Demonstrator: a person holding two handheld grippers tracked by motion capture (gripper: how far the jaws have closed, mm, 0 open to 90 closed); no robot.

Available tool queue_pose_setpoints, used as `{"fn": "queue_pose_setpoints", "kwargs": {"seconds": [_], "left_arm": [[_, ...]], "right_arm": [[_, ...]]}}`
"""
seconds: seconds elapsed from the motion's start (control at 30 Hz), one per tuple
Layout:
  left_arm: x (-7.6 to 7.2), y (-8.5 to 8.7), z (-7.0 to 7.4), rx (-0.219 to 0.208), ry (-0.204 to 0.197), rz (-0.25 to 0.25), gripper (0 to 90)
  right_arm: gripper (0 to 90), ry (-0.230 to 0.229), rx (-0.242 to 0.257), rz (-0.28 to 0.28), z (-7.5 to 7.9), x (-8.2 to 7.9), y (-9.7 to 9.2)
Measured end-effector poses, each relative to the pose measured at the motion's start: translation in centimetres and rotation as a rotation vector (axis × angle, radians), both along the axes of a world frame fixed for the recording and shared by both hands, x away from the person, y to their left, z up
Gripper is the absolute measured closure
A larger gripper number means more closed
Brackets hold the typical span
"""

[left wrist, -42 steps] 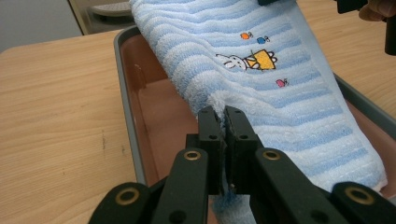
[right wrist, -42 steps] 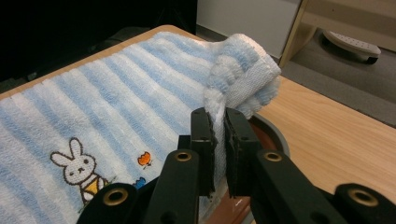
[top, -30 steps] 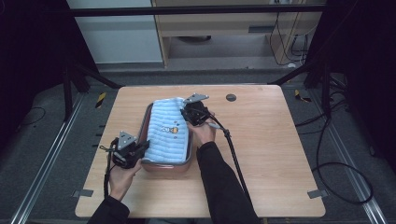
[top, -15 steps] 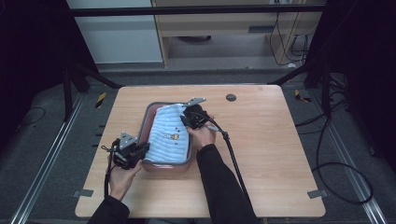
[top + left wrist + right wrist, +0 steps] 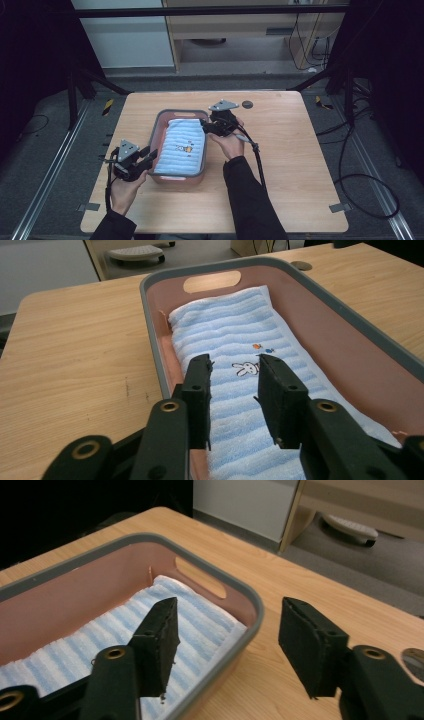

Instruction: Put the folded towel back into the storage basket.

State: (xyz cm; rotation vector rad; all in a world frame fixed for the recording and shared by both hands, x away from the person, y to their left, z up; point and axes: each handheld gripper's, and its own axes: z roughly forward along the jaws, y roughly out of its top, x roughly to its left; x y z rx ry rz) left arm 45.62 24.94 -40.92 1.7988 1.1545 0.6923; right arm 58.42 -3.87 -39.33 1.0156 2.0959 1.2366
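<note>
A pink basket with a grey rim [image 5: 159,131] stands mid-table. In it a folded blue striped towel [image 5: 184,145] with a rabbit motif lies flat. My left gripper [image 5: 150,156] is at the basket's near left corner. Its jaws have just been opening and now stand open just above the towel [image 5: 235,335], gripping nothing. My right gripper [image 5: 206,127] is at the far right corner. Its jaws [image 5: 230,612] have also just been opening and stand wide, one over the towel [image 5: 195,617] and one outside the rim [image 5: 250,602], apart from both.
A small dark round disc [image 5: 247,104] lies on the wooden table beyond the right gripper. The right gripper's cable [image 5: 257,155] trails back along the forearm. A white cabinet and a wooden shelf stand on the floor behind the table.
The towel, held bunched above the basket by both grippers a second ago, now lies flat inside it. Both grippers' jaws have opened and let it go. The right gripper has drawn back to the rim.
</note>
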Motion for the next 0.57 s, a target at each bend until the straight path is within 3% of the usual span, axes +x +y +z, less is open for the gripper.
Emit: {"fn": "queue_pose_setpoints", "kwargs": {"seconds": [0.3, 0.57], "left_arm": [[-0.4, 1.1, 0.6, -0.030, -0.022, -0.014, 50.6], [-0.5, 2.1, 0.9, -0.047, -0.043, -0.020, 42.8]], "right_arm": [[27.1, -0.026, 0.039, -0.043, 0.9, -2.8, -5.4], [23.9, -0.017, 0.053, -0.117, 0.2, -5.5, -11.5]]}}
